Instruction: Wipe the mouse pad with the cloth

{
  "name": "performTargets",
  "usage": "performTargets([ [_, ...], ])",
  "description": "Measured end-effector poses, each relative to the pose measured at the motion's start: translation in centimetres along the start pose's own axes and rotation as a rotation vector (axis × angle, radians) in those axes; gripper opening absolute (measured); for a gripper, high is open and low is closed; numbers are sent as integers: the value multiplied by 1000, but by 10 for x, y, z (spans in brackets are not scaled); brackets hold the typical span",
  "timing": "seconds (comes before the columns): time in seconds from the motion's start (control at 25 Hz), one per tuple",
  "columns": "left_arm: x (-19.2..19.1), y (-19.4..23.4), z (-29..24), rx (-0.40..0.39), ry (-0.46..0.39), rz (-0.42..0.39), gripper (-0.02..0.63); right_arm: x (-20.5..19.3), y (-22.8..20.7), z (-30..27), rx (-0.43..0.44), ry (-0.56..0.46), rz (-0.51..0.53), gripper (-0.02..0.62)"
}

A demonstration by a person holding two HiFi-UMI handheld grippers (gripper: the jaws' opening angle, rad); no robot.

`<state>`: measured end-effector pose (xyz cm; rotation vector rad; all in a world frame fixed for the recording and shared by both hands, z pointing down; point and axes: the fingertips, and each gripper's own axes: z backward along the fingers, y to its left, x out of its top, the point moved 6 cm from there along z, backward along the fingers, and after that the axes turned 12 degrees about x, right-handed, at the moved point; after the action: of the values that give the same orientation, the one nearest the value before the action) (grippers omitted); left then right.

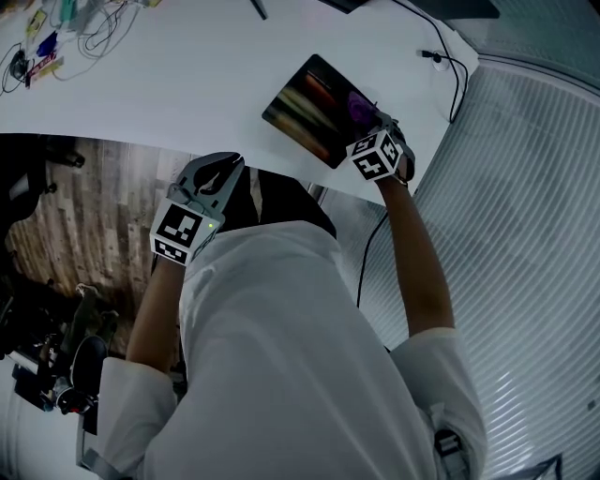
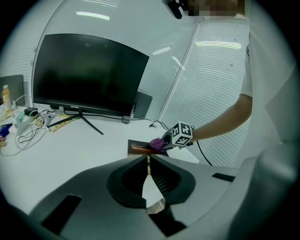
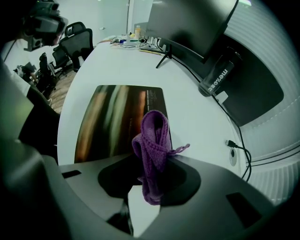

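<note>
1. The right claw (image 1: 379, 125) pinches a purple cloth (image 3: 152, 136). The knitted fabric bunches up in a loop between the jaws, and a thin strand sticks out to one side.
2. The mouse pad (image 1: 314, 105) is dark with streaks of colour. It lies at an angle on the white tabletop (image 1: 187, 84), close to the near edge.
3. The cloth sits at the pad's end nearest the right claw, over its corner. I cannot tell whether it presses on the pad.
4. The left claw (image 2: 148, 161) is pressed together at the tips with nothing between its jaws. In the head view it is held off the tabletop's edge, beside the person's body and above the wooden floor (image 1: 94, 206), well apart from the pad.
5. A dark monitor (image 2: 86, 75) stands on a splayed foot at the back of the tabletop. A dark bottle (image 3: 218, 75) stands near it.
6. Loose cables (image 1: 94, 28) and small items lie at the far left of the tabletop. A black cord (image 1: 457, 70) runs off the right edge.
7. Office chairs (image 3: 75, 44) stand beyond the tabletop's far end.
</note>
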<state>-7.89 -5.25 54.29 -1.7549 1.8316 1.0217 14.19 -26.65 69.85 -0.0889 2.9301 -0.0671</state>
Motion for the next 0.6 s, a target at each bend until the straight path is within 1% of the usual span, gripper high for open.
performTargets([
  [0.16, -7, -3, 2, -1, 15, -3, 31, -1, 17, 0, 10, -5, 11, 129],
  [0.28, -8, -4, 3, -2, 2, 4, 31, 0, 31, 0, 29, -7, 16, 129],
  [0.4, -10, -7, 4, -6, 8, 6, 31, 0, 44, 0, 58, -16, 1, 129],
  [0.6, -9, -6, 8, 1, -14, 9, 31, 5, 68, 0, 100, -36, -24, 129],
])
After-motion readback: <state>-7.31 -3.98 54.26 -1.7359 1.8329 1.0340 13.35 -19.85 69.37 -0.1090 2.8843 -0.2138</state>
